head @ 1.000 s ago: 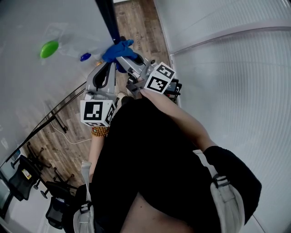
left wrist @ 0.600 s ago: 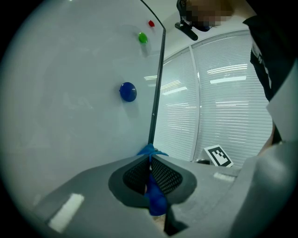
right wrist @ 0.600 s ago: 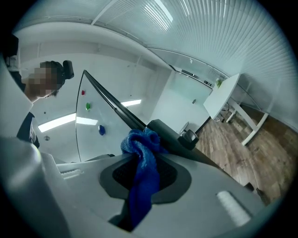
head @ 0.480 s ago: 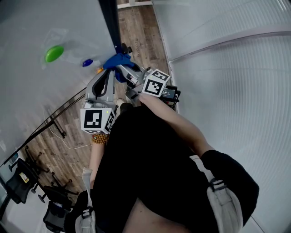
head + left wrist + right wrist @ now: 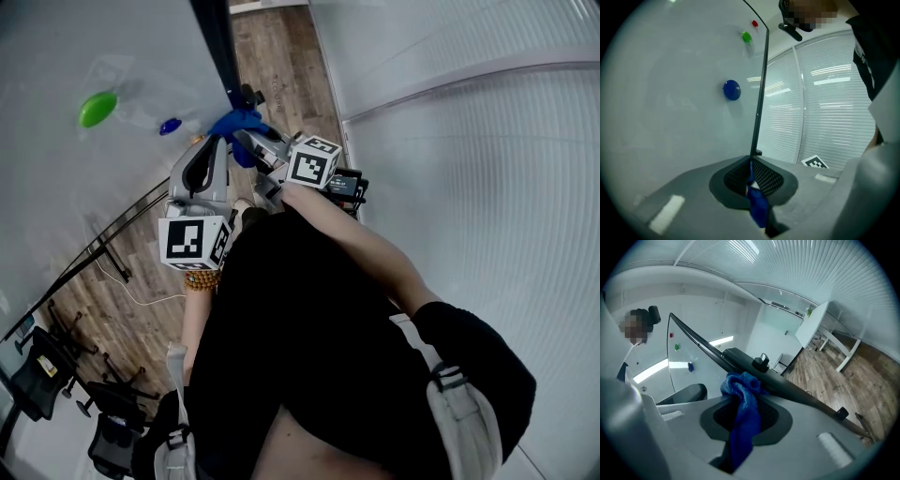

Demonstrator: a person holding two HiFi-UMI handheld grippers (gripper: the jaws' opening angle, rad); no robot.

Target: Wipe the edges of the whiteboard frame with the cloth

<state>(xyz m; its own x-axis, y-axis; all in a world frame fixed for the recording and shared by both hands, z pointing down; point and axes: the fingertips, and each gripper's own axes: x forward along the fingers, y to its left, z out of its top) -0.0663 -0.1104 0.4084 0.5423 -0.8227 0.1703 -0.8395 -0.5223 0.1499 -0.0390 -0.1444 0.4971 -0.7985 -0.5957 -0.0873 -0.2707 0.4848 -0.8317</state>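
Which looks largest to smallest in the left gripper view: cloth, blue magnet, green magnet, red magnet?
1. cloth
2. blue magnet
3. green magnet
4. red magnet
The green and red ones sit farther from the camera, so true sizes stay unsure.

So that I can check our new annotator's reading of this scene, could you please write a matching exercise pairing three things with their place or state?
Things: 1 cloth; 2 green magnet; 3 whiteboard frame.
States: a. dark strip along the edge of the board; b. pinched in both the left tool and the right tool; c. stuck on the white face.
Pairs: 1-b; 2-c; 3-a.
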